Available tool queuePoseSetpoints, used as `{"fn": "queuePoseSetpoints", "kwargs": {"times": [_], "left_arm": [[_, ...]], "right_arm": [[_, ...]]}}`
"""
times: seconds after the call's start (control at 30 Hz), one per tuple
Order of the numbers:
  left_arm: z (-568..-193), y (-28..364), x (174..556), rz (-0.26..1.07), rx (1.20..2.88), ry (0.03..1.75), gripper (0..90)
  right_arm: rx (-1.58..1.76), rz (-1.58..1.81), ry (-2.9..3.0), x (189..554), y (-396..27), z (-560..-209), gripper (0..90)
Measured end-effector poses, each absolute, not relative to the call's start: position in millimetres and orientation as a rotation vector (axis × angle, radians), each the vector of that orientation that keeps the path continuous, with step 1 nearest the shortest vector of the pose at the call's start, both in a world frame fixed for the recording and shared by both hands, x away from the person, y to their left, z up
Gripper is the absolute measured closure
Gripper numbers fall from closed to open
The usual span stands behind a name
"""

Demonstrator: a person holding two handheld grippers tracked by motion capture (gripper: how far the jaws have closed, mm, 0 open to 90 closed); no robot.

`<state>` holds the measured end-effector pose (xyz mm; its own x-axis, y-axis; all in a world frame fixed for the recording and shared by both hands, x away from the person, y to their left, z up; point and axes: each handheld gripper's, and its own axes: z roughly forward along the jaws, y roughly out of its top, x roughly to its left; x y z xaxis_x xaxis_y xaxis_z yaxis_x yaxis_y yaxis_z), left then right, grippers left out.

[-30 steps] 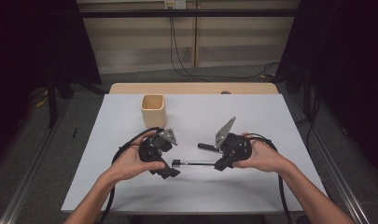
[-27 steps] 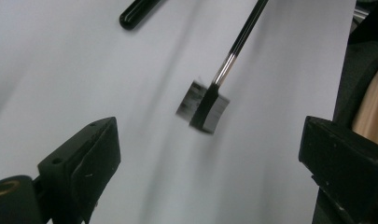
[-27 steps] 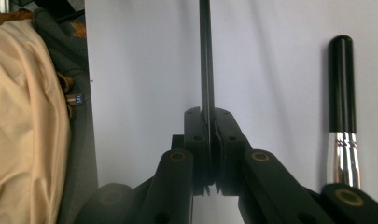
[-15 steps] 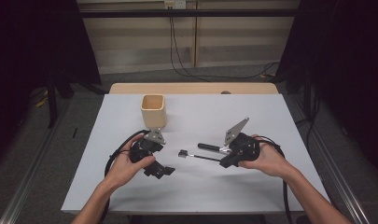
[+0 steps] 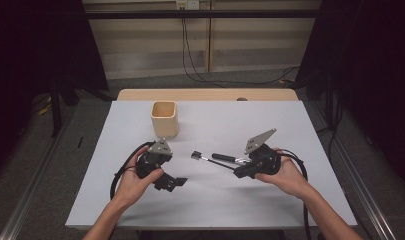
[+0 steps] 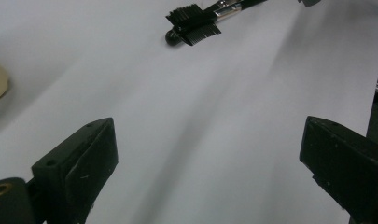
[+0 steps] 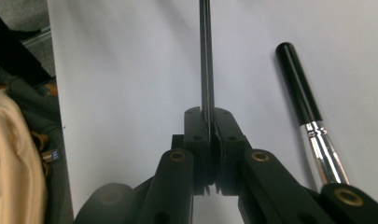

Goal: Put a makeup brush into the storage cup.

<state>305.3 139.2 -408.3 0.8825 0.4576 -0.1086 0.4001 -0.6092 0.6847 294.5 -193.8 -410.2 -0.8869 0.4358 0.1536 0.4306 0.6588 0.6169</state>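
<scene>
A dim room with dark curtains on both sides surrounded a white counter [image 5: 140,120] whose far edge was bare wood. A small wooden cup [image 5: 164,118] stood upright at about 11 o'clock from the counter's centre.

The right gripper [image 5: 238,173] sat at roughly 4 o'clock from centre. Its jaws were pressed together on the thin handle of a small comb brush [image 7: 206,56]; the brush pointed toward 10 o'clock, with its bristled head [image 5: 195,155] near the counter centre. Whether the head rested on the surface or hung just above it could not be told. A second, thicker brush [image 5: 226,158] with a black handle and a silver collar lay flat on the counter just beside the held one, at its 12 o'clock side.

The left gripper [image 5: 174,183] sat at about 8 o'clock from centre, jaws wide apart and clamped on nothing, aimed toward the bristled head.

Risks from this state: the handle was slim and gripped near its end, so it could pivot or slip between the pads during lifting. A low sweep could knock the loose brush and roll it. A tilted approach to the cup could catch its rim and tip it.
</scene>
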Motion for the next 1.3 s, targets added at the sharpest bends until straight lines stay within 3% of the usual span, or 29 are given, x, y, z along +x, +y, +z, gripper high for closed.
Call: {"fn": "queuePoseSetpoints", "kwargs": {"times": [1.3], "left_arm": [[-407, 140, 298, 0.122, 2.219, 0.613, 4.1]], "right_arm": [[0.636, 1.723, 2.417, 281, -196, -407, 85.8]]}}
